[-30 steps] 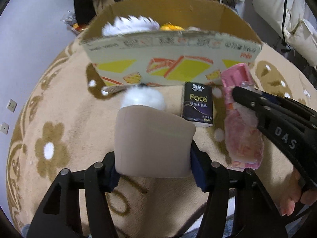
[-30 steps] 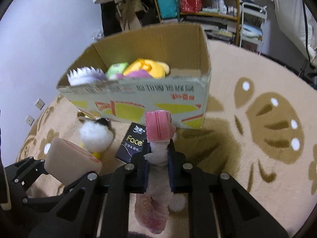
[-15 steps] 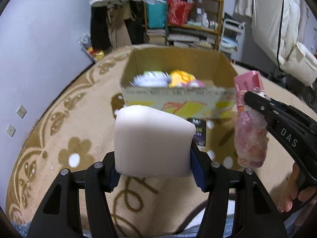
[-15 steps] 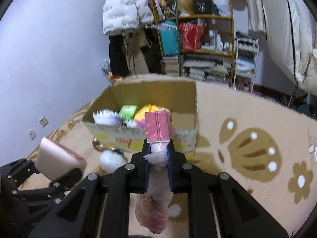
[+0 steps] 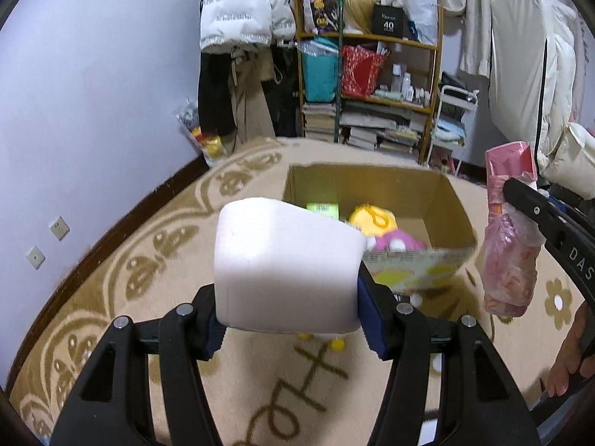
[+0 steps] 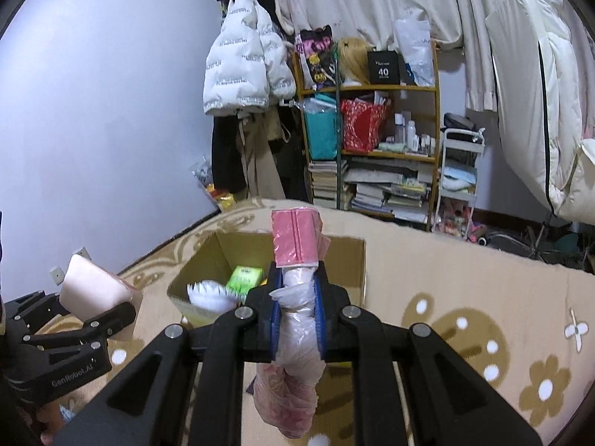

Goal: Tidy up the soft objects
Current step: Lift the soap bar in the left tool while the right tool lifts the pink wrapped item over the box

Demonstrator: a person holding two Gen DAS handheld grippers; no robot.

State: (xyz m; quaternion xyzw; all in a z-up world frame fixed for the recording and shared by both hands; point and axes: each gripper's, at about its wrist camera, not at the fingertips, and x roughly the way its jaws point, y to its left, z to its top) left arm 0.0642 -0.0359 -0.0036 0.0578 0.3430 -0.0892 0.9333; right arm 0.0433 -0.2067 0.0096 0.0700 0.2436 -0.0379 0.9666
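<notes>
My left gripper (image 5: 290, 308) is shut on a pale pink foam block (image 5: 286, 264) and holds it in the air, in front of an open cardboard box (image 5: 452, 200). The block also shows in the right wrist view (image 6: 93, 291). My right gripper (image 6: 297, 308) is shut on a pink plastic-wrapped packet (image 6: 295, 249), which hangs above the carpet to the right of the box (image 6: 346, 260); it also shows in the left wrist view (image 5: 509, 245). Inside the box lie a yellow plush (image 5: 372, 219), a pink plush (image 5: 394, 241), a green pack (image 6: 245, 277) and a white spiky toy (image 6: 210, 293).
A tan carpet (image 5: 148, 260) with brown flower patterns covers the floor. A shelf (image 6: 372, 130) of books and bags stands by the far wall, with hung coats (image 6: 241, 74) to its left. A white bedding roll (image 6: 539, 111) stands at right. Small items lie on the carpet below the block.
Both grippers have risen well above the carpet with their loads. The box now lies lower in view and its inside shows. The black tissue pack and white pompom have dropped out of sight.
</notes>
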